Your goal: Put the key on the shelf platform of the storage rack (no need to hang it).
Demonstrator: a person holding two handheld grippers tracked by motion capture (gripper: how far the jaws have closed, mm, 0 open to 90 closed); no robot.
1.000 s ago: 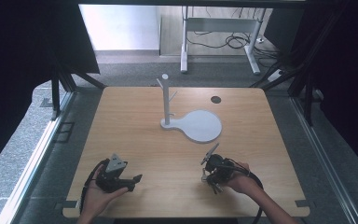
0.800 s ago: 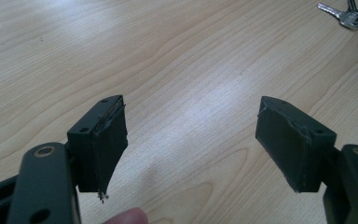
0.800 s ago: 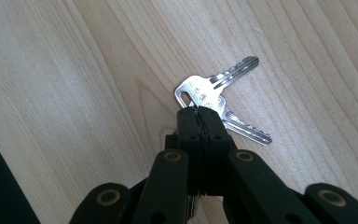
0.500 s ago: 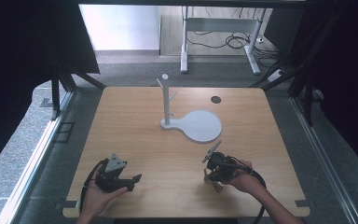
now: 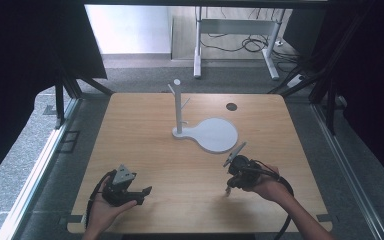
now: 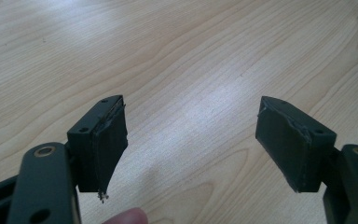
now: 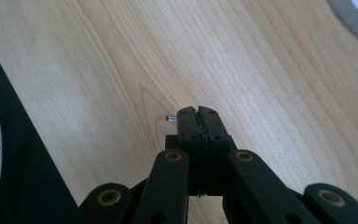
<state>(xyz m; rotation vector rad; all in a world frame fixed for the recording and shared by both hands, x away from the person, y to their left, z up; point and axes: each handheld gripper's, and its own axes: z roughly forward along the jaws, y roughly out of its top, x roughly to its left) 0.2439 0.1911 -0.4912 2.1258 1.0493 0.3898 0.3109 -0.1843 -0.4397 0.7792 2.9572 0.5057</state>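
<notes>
A bare wooden worktop (image 5: 145,130) carries a white peg stand (image 5: 178,107), ahead-left of the nearer right tool (image 5: 228,172), jaws together; left tool (image 5: 139,194) gapes apart.

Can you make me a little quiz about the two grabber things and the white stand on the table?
1. True or false: the left gripper has its jaws wide apart.
2. What is the right gripper doing? A) jaws pressed together B) jaws wide apart C) holding a cup
3. Fill in: the white stand rises from a flat, round white ____.

Key: 1 true. 2 A; a tiny clear bit shows beside its jaws, too small to tell what it is. 3 base.
</notes>
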